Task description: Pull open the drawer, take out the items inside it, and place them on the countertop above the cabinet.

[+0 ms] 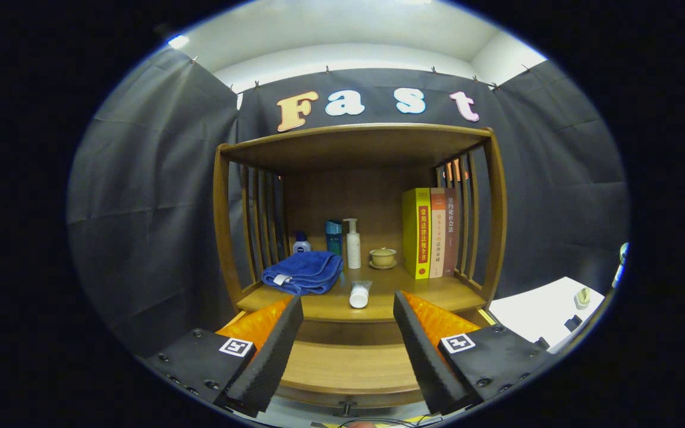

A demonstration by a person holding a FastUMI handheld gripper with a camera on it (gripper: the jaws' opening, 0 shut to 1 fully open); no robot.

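Below the surface (378, 300), the drawer (348, 368) sits pulled out between the fingers of the gripper (348, 351), which is spread and empty. Contents hidden. Risk: white tube (359, 294) lies at the edge; a careless lift could knock it off.

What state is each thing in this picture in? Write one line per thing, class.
Claw: open, fingers spread, holding nothing.
Drawer: pulled out below the countertop, between the fingers.
Tube: lying on the countertop, just ahead of the fingers.
Towel: folded, lying flat.
Pump bottle: upright.
Cup: upright on its saucer.
Books: standing upright, side by side.
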